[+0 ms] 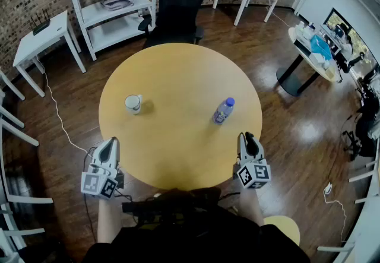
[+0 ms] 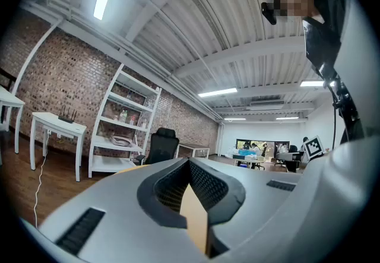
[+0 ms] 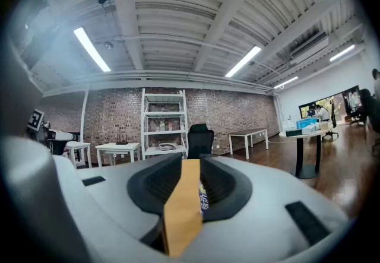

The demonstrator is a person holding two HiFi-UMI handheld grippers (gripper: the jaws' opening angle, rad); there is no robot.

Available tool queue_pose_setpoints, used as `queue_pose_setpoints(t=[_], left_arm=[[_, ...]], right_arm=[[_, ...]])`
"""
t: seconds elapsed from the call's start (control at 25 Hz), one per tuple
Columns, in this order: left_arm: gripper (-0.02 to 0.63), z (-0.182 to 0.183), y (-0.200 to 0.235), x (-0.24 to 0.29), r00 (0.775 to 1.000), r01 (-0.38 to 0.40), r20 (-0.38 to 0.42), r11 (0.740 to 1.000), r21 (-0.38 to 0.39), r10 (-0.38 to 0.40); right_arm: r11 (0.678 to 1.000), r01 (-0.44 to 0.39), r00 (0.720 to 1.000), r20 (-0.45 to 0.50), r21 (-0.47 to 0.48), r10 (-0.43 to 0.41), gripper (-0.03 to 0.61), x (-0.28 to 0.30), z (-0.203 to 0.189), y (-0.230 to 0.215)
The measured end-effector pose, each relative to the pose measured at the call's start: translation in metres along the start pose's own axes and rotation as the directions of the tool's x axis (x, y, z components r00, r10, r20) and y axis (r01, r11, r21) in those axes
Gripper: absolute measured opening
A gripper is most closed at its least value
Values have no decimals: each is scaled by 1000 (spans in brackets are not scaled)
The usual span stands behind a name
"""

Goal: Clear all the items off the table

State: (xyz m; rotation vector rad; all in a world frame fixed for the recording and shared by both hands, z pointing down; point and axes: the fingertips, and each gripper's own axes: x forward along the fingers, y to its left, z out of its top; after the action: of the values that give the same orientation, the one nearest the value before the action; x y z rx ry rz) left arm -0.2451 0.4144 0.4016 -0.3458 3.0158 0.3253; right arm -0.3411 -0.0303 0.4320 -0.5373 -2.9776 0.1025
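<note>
The upright water bottle (image 1: 223,111) is standing on the table (image 1: 178,161) just ahead of the right gripper (image 1: 249,136), whose jaws are slightly apart and empty. The left gripper (image 1: 111,140), pressed together, is facing the mug (image 1: 133,103).

No readable text; bottle (image 1: 223,111) label illegible.

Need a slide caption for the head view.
Round table with a mug left and a bottle right, untouched; left tool and right tool poised at its near edge.
</note>
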Motion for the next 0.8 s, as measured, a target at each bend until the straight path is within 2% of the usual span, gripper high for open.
queue_pose_setpoints(t=[0.04, 0.32, 0.48, 0.52, 0.68, 0.72, 0.76, 0.8], left_arm=[[0, -6, -4, 6, 1000, 3, -5, 1000, -6, -3], [0, -37, -27, 55, 998, 25, -62, 999, -41, -28], [0, -52, -41, 90, 994, 60, -87, 996, -62, -65], [0, -56, -43, 96, 993, 64, -93, 995, -71, -70], [0, -78, -50, 116, 986, 59, -148, 994, -87, -71], [0, -84, -50, 120, 984, 56, -165, 995, -86, -69], [0, -89, -50, 125, 981, 50, -182, 995, -85, -65], [0, -93, -50, 128, 979, 42, -197, 995, -87, -59]], right_arm=[[1000, -6, 1000, -7, 4, 6, 135, 5, -3, -4], [994, -109, 989, -97, 6, 109, 314, 47, -20, -15], [990, -138, 980, -145, 18, 139, 318, 70, -38, -25], [990, -141, 977, -160, 19, 143, 341, 76, -43, -27], [986, -164, 961, -220, 28, 166, 341, 98, -68, -40], [985, -172, 956, -235, 31, 175, 352, 105, -74, -42], [983, -183, 950, -252, 37, 186, 395, 112, -80, -44], [980, -195, 942, -270, 43, 200, 396, 119, -86, -46]])
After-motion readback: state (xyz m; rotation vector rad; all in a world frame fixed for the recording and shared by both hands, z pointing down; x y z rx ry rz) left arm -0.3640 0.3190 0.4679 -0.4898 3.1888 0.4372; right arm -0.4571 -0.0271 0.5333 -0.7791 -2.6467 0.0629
